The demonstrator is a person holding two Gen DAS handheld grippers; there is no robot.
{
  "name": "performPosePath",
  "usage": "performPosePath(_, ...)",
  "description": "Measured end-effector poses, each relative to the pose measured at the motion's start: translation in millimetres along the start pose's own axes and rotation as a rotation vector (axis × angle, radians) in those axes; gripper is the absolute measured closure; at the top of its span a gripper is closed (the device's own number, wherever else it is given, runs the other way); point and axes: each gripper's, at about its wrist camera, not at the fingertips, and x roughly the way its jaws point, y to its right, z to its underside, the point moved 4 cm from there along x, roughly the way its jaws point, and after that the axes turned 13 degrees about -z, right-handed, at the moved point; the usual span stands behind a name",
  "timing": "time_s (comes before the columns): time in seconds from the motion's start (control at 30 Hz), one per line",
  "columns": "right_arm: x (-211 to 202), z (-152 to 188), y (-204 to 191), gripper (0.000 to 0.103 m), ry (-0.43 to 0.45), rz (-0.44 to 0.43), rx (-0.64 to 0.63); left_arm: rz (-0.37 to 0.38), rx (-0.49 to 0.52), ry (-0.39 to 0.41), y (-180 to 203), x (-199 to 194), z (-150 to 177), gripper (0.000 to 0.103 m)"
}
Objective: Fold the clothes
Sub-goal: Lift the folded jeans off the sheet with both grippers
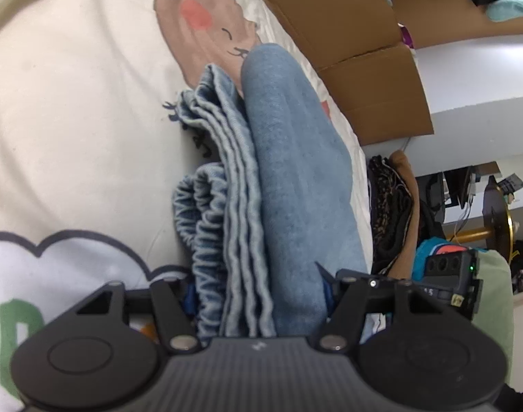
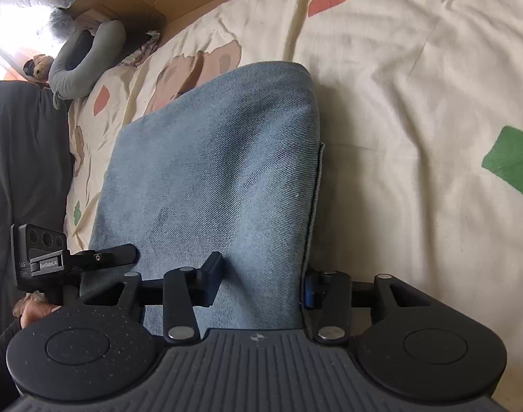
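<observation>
Looks like the last fold is done: the folded jeans [image 1: 282, 185] sit in a thick bundle on the cartoon-print bed sheet [image 1: 72, 110]. Left hand-held gripper [image 1: 258, 292] and right hand-held gripper [image 2: 258, 281] both straddle it; can't tell if they're pinching. Next they'd need to squeeze firmly and lift together.

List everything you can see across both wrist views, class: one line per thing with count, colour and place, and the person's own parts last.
Folded jeans: one, blue denim, on the bed, between both claws' fingers.
Bedsheet: one, cream with cartoon prints, under the jeans.
Cardboard boxes: several, brown, along the bed's far edge.
Neck pillow: one, grey, at the bed's corner.
Clothes pile: dark and brown, beside the bed.
Left claw: black, gripping the stacked jeans edge.
Right claw: black, around the fold.
Hand: one, holding the left claw.
</observation>
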Motion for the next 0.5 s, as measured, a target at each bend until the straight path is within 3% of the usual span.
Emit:
performPosePath(0.2,8,3,16,0.057,0.012,-0.101,0.079,0.001,0.002,0.003,1,-4,2,0.051)
performPosePath(0.4,3,0,3,0.075,0.009,-0.087,0.046,-0.033,0.012,0.007,14,-16,1,0.06)
performPosePath(0.5,0,-3,-5,0.078,0.005,-0.064,0.04,-0.069,0.019,0.007,22,-19,0,0.061)
